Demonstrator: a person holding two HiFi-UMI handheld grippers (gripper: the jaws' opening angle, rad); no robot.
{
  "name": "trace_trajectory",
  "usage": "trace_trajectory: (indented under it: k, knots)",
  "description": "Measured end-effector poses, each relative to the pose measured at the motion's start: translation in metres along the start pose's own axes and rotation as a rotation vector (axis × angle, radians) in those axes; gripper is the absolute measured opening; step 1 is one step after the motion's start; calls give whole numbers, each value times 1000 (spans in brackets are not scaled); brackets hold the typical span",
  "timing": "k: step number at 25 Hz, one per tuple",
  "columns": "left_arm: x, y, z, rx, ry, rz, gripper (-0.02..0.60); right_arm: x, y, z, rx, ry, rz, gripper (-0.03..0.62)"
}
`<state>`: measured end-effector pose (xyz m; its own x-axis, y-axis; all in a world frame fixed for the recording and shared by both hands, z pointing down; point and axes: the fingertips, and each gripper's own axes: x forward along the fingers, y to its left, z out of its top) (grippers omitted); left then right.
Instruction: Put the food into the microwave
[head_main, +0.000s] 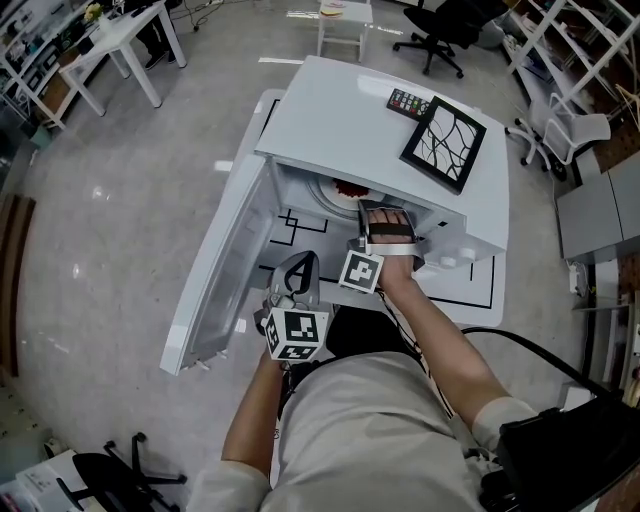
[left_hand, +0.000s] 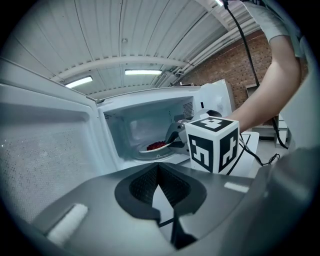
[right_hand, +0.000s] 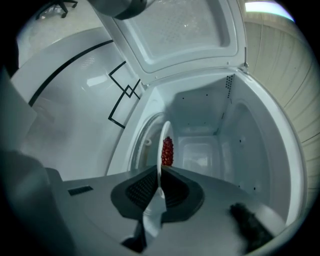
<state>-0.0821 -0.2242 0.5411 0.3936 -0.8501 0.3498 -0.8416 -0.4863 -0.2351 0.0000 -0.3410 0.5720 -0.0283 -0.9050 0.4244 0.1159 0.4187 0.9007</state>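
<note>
A white microwave (head_main: 380, 130) stands with its door (head_main: 225, 290) swung open to the left. My right gripper (head_main: 385, 228) reaches into the cavity, shut on the rim of a white plate (head_main: 335, 190) that carries red food (head_main: 350, 187). In the right gripper view the plate (right_hand: 164, 135) stands edge-on between the jaws of my right gripper (right_hand: 159, 182), with the food (right_hand: 167, 151) over the turntable (right_hand: 137, 145). My left gripper (head_main: 295, 285) hangs in front of the opening, shut with nothing in it. The left gripper view shows the plate (left_hand: 152, 148) inside the cavity.
A black remote (head_main: 408, 103) and a black-framed panel (head_main: 444, 143) lie on top of the microwave. The microwave sits on a white table (head_main: 480, 285) marked with black lines. An office chair (head_main: 440, 30), white desks (head_main: 120, 40) and shelving (head_main: 570, 50) stand around.
</note>
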Motion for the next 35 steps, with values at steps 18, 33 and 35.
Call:
trace_trajectory:
  k: [18,33,35]
  knots:
    - [-4,-1,-9,-126,58,-38,8,16,-11,4,454,-69,180,67]
    - [0,-3,-9,-204,82,-80,8,8,-20,11,969,-232,396,166]
    - [1,-3,-10,-214,85,-83,8,7,-21,12,997,-247,405,171]
